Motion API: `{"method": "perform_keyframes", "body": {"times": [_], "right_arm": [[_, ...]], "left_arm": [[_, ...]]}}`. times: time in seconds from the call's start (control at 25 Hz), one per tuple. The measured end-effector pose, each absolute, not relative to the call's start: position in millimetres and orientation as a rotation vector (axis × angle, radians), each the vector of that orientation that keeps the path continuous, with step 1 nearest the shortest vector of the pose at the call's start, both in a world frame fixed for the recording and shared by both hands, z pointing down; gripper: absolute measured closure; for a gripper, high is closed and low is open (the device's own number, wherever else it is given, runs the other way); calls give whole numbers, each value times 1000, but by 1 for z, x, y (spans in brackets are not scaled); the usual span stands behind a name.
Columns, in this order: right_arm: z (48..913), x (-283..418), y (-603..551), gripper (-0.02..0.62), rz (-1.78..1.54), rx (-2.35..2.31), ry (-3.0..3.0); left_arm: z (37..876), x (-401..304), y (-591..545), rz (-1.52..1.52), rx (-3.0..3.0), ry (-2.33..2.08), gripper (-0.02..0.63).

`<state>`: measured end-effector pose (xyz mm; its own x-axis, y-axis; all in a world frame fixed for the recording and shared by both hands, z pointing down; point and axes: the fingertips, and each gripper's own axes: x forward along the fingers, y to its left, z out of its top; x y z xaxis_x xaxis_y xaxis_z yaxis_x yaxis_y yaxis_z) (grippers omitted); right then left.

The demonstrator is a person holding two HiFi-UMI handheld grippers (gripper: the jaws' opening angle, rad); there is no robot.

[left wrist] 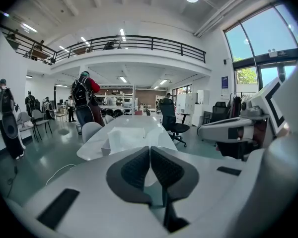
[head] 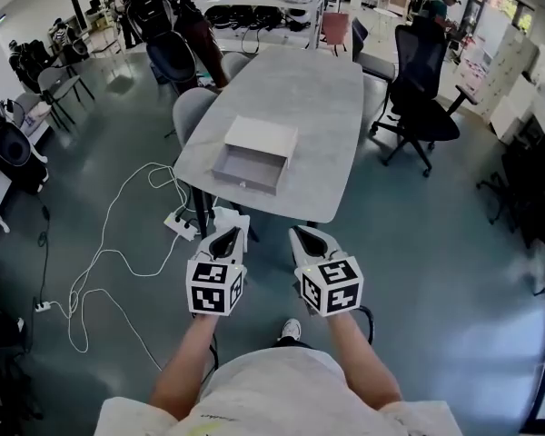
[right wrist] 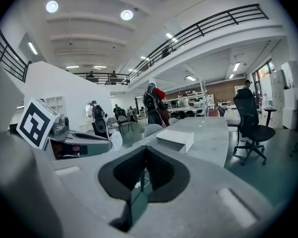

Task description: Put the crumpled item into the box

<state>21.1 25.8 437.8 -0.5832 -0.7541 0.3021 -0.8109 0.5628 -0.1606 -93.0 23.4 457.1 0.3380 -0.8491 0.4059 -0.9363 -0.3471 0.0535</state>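
A white box [head: 252, 157] lies on the grey table [head: 300, 89] near its front edge, with its tray pulled out toward me and nothing showing inside. No crumpled item shows in any view. My left gripper [head: 225, 235] and right gripper [head: 302, 236] hang side by side in front of my body, short of the table's near edge. Both are shut with nothing between the pads. The left gripper view shows the left gripper [left wrist: 150, 150] pointing at the box [left wrist: 126, 139]. In the right gripper view the right gripper [right wrist: 145, 150] has the box [right wrist: 176, 139] ahead, slightly right.
A grey chair [head: 192, 112] stands at the table's left side, and a black office chair [head: 420, 103] at its right. A white cable [head: 109, 252] and a power strip [head: 183, 224] lie on the floor at the left. People stand beyond the table's far end [head: 186, 12].
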Motion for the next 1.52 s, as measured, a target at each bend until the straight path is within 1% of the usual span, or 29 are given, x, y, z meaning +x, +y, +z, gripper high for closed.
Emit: {"method": "perform_keyframes", "body": {"times": [0.72, 1.0, 1.52], "right_arm": [[434, 69, -51, 591, 442, 1239, -2660], [441, 68, -69, 591, 441, 1233, -2653], [451, 54, -148, 591, 459, 1255, -2613]], "left_arm": [[456, -48, -44, 501, 2265, -1674, 589], [465, -48, -65, 499, 2261, -1668, 589], [481, -59, -153, 527, 2270, -1609, 589]]}}
